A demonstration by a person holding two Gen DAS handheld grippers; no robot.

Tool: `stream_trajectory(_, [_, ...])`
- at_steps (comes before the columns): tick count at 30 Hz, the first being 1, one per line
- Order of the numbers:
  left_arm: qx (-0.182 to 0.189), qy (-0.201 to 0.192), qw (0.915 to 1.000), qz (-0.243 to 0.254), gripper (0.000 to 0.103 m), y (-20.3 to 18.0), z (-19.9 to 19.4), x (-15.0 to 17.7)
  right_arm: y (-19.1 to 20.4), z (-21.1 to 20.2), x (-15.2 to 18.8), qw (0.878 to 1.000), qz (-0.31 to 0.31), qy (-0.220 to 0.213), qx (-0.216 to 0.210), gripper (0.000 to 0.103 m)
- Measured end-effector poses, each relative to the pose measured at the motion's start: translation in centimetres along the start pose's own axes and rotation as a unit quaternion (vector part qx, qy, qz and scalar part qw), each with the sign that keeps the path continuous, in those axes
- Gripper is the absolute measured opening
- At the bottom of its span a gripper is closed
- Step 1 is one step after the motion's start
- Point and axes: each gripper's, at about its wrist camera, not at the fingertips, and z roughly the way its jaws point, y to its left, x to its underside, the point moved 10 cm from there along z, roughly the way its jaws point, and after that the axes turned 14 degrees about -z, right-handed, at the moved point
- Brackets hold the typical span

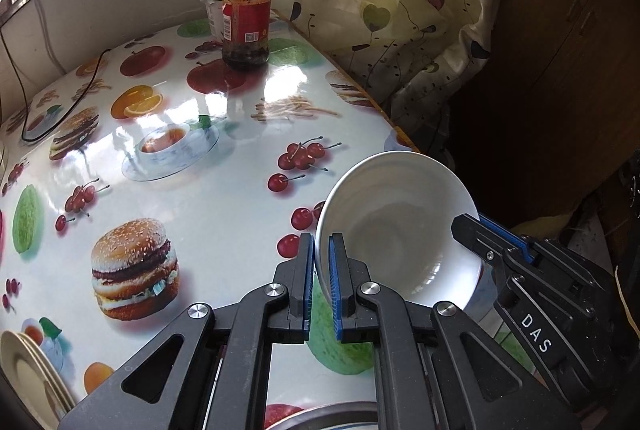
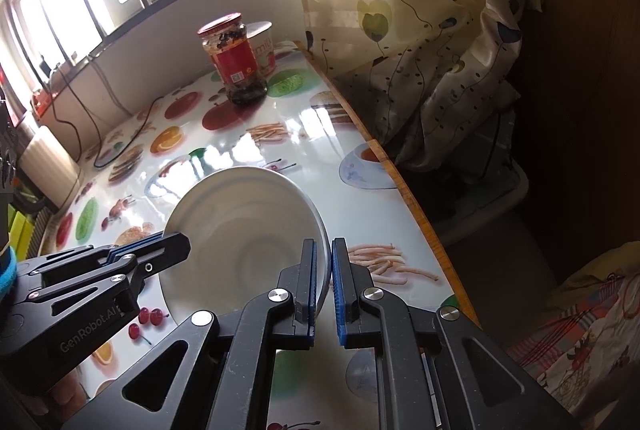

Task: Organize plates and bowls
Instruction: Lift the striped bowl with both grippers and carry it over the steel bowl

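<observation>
A white bowl (image 1: 396, 222) is held tilted above the table by both grippers. My left gripper (image 1: 321, 270) is shut on the bowl's left rim. My right gripper (image 2: 325, 274) is shut on the opposite rim of the same bowl (image 2: 244, 226). Each gripper shows in the other's view: the right one (image 1: 492, 246) at the bowl's right rim, the left one (image 2: 152, 250) at its left rim. A stack of plates (image 1: 32, 370) lies at the table's near left corner. The rim of another dish (image 1: 332, 418) shows under the left gripper.
The table (image 1: 208, 189) has a glossy food-print cover. A red-lidded jar (image 1: 246, 17) and a white cup (image 1: 212, 9) stand at the far side. A black cable (image 1: 60, 101) lies at the far left. A curtain (image 1: 400, 9) hangs past the right edge.
</observation>
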Motion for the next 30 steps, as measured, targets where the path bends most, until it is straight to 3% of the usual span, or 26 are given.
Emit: stream_trajectory(30, [0.024, -0.047, 0.9986, -0.007, 0.008, 0.4, -7.5, 2.0, 3.4, -8.1, 0.2, 0.998, -0.011, -0.054, -0.002, 0.009])
